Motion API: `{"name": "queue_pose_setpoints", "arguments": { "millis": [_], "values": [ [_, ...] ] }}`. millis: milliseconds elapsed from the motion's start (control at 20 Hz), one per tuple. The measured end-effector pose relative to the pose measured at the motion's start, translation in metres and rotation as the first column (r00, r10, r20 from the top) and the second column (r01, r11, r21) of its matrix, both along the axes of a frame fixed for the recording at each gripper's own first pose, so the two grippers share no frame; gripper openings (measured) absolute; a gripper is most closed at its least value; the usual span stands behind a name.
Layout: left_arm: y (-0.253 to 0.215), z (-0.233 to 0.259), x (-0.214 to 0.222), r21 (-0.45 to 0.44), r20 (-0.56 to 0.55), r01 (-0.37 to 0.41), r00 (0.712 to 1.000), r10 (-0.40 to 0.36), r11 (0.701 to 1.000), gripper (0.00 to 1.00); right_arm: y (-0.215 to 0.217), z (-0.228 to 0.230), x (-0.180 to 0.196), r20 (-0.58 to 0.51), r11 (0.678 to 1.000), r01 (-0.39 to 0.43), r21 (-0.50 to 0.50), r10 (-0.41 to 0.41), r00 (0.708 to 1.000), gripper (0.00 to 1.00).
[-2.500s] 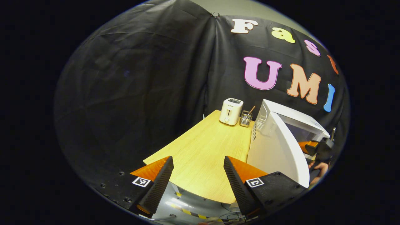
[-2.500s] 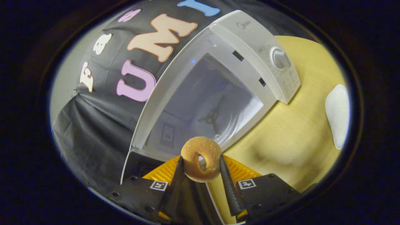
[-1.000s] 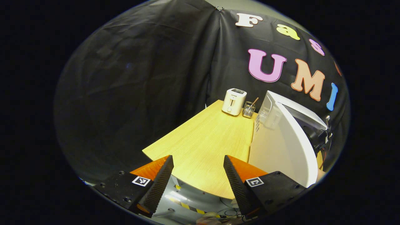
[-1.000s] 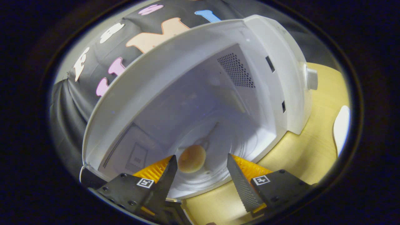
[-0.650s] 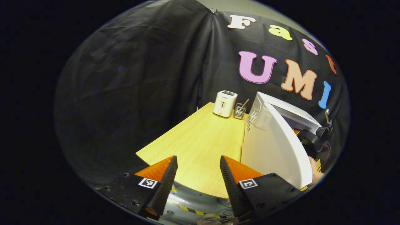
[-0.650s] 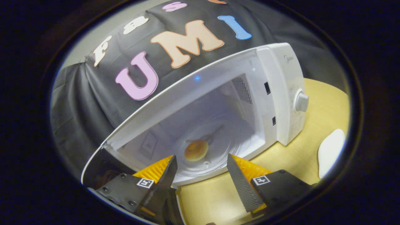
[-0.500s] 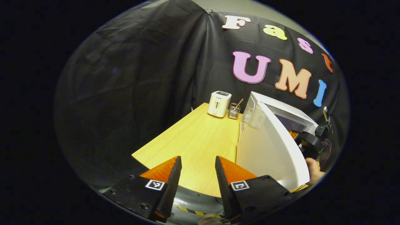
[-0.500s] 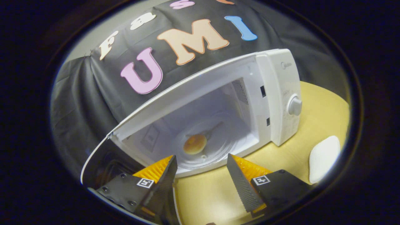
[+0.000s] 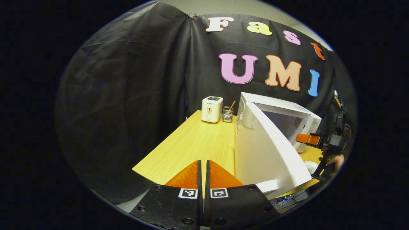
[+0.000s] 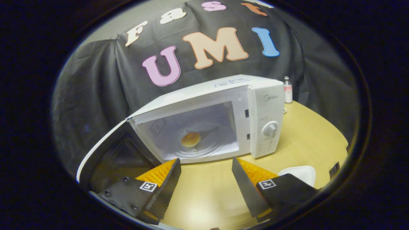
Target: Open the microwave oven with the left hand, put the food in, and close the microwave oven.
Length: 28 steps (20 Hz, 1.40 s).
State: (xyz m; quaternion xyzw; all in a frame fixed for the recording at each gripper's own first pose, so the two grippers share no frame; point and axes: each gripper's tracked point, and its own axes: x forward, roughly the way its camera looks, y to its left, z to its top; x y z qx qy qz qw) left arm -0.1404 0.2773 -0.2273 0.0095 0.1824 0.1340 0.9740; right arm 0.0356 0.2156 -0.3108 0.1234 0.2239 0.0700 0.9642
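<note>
Inside now: the doughnut (image 10: pixel 190 139) lies on the glass turntable (image 10: pixel 204 143) of the microwave oven (image 10: pixel 223 111), whose door (image 9: pixel 265 153) hangs wide open.

The right tongs (image 10: pixel 206 179) are spread apart and empty above the wooden table (image 10: pixel 313 140), in front of the oven mouth, with a white plate (image 10: pixel 298 172) near them. The left tongs (image 9: pixel 203 172) are clenched with nothing between them, just beside the door's outer face. A toaster (image 9: pixel 211 109) and a utensil holder (image 9: pixel 227 114) stand at the table's far edge.
</note>
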Motion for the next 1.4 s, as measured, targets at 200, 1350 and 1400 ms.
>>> {"name": "queue_pose_setpoints", "arguments": {
  "millis": [200, 1350, 1400],
  "values": [
    [-0.011, -0.001, 0.003, -0.004, -0.003, 0.036, 0.999, -0.036, 0.999, 0.0, -0.034, 0.013, -0.021, 0.009, 0.999, 0.034, -0.033, -0.034, 0.999, 0.98],
    [-0.121, -0.011, 0.02, -0.086, -0.053, 0.28, 0.957, -0.285, 0.956, 0.0, -0.138, 0.069, -0.084, 0.077, 0.984, 0.129, -0.126, -0.12, 0.99, 0.92],
    [-0.129, -0.011, 0.023, -0.086, -0.055, 0.291, 0.953, -0.297, 0.953, 0.0, -0.143, 0.072, -0.084, 0.08, 0.983, 0.134, -0.128, -0.125, 0.989, 0.92]
  ]
}}
